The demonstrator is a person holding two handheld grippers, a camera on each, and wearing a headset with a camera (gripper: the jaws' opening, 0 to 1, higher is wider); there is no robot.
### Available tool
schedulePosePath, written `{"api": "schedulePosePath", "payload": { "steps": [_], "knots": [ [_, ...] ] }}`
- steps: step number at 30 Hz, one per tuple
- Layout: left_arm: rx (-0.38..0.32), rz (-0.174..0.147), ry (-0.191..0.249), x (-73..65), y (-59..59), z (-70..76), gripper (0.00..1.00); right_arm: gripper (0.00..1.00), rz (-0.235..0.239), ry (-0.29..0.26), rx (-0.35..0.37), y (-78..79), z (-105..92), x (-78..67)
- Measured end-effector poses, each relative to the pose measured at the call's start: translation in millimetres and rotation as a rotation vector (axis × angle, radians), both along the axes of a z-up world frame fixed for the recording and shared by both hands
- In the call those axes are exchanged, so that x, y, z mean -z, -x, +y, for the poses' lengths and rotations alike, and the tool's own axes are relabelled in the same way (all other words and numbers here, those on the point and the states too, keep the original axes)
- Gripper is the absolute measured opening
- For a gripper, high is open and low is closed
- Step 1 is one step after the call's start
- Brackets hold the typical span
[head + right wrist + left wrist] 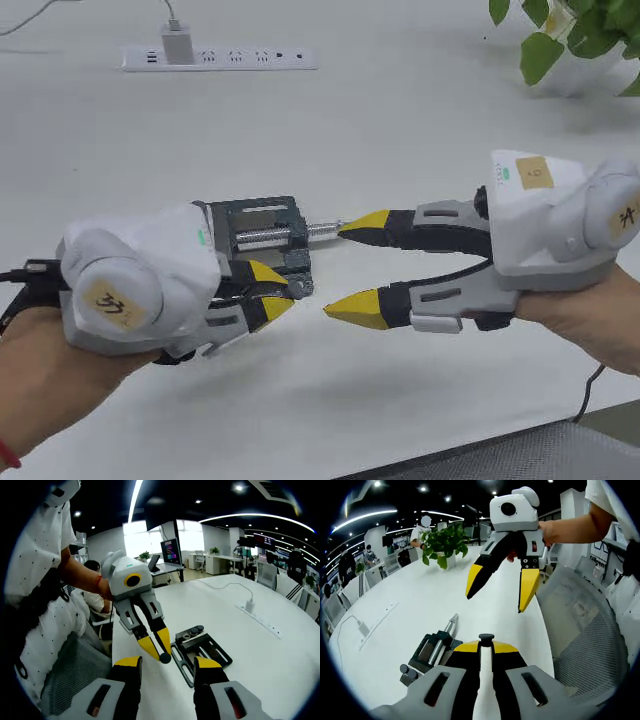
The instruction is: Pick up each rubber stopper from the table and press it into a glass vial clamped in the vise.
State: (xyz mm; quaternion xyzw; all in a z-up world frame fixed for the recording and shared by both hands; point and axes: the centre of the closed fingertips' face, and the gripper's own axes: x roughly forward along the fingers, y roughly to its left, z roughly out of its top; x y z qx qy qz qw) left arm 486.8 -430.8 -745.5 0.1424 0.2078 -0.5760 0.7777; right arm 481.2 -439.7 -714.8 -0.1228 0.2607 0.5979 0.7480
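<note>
Left gripper (284,290) is clamped on a small dark rubber stopper (301,288), pinched at the very tips of its yellow jaws and held off the white table (420,130), just beside the near side of the vise (262,232). Right gripper (358,268) has its jaws spread wide with nothing between them. It points at the left gripper from the other side, with its upper tip near the end of the vise screw (325,230). Vise sits flat on the table between the two grippers. In the right gripper view, small dark round pieces (194,630) sit at the vise's far end; can't tell if they are vials. Power strip (220,57) and plant (580,35) are at the back of the table.
</note>
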Motion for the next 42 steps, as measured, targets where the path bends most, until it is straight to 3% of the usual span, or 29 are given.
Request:
{"api": "schedulePosePath", "payload": {
  "steps": [8, 16, 28, 42],
  "knots": [
    [-0.020, -0.025, 0.063, -31.4, 10.0, 3.5, 0.04, 0.24, 0.001, 0.057, -0.125, 7.3, 16.0, -18.7],
    [-0.045, -0.041, 0.096, -47.3, 15.9, 8.2, 0.04, 0.14, -0.008, 0.124, -0.247, 17.3, 28.4, -26.6],
    [-0.067, -0.052, 0.111, -55.2, 19.8, 14.2, 0.04, 0.10, -0.043, 0.197, -0.364, 25.3, 36.2, -26.5],
    [-0.073, -0.036, 0.121, -54.8, 22.7, 15.1, 0.04, 0.08, -0.067, 0.227, -0.403, 24.7, 33.3, -23.9]
  ]
}}
